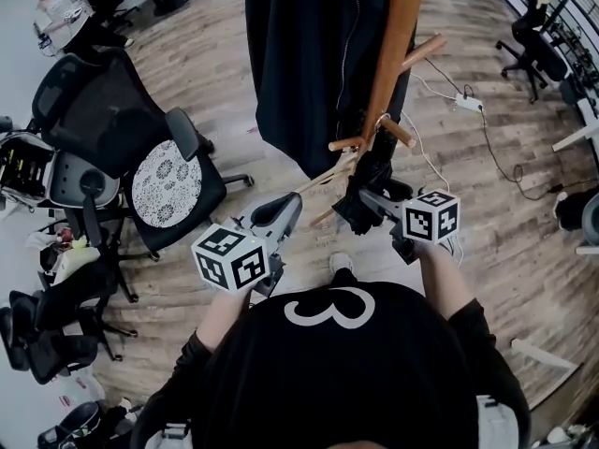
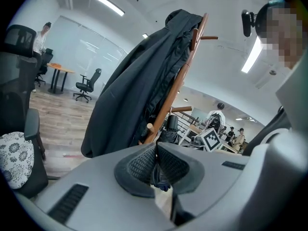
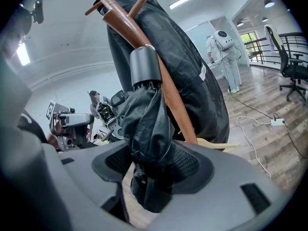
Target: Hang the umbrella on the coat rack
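Your own torso fills the bottom of the head view. There the umbrella (image 1: 360, 204) is only a dark bundle low against the coat rack (image 1: 398, 36), its lower end hidden behind your right hand-held gripper (image 1: 374, 199). Whether any strap reaches a peg cannot be made out.

The left hand-held gripper (image 2: 156, 165) has its pads pressed together. A thin dark sliver shows at the seam, too small to identify.

A long black coat (image 1: 299, 54) hangs from the rack and covers much of the pole on the left side. An office chair (image 1: 112, 129) with a patterned cushion (image 1: 167, 183) stands to your left. A power strip (image 1: 468, 103) and its cable lie on the wooden floor beyond the rack.

The right hand-held gripper (image 3: 154, 165) pinches the umbrella (image 3: 144, 124) around its folded black fabric. It stands upright, crumpled and loosely gathered, with a grey cylindrical end (image 3: 144, 64) on top, touching or just beside the brown pole (image 3: 175, 105).
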`<state>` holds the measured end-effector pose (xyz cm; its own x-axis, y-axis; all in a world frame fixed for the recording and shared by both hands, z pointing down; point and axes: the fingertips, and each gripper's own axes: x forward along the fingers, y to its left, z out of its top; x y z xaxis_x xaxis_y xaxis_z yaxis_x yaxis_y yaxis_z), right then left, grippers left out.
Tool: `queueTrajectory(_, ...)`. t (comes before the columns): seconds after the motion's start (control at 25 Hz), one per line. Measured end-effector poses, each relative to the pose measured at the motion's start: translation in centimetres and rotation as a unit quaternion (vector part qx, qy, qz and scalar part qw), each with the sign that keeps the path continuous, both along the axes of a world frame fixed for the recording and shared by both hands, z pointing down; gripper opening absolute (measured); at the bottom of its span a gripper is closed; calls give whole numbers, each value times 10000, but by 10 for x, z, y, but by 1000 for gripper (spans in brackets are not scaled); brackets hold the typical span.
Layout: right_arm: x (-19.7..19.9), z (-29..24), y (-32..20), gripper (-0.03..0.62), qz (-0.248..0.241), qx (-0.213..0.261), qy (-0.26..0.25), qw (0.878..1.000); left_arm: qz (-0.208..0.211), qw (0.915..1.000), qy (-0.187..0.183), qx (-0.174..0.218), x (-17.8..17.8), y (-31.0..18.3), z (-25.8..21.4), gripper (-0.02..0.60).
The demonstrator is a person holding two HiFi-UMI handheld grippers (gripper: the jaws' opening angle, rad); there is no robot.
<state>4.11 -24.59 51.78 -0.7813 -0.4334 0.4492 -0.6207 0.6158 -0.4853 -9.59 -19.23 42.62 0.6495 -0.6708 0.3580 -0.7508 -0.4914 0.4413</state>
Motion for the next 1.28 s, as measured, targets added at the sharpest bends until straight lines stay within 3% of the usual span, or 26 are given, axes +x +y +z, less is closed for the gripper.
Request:
queueTrajectory(0.32,0,9,-11,250,73,223,193,9995,-116,9998,-47,-147,-12,0,12,21)
queueTrajectory(0.64,2,18,-32,250,100,759,656,9949,-142,9995,-174,-227,-20,-2,17,21)
queueTrajectory(1.28,5,16,-26,255,253,999,545,9932,99,9980,-512,-348,-16,24,24,21)
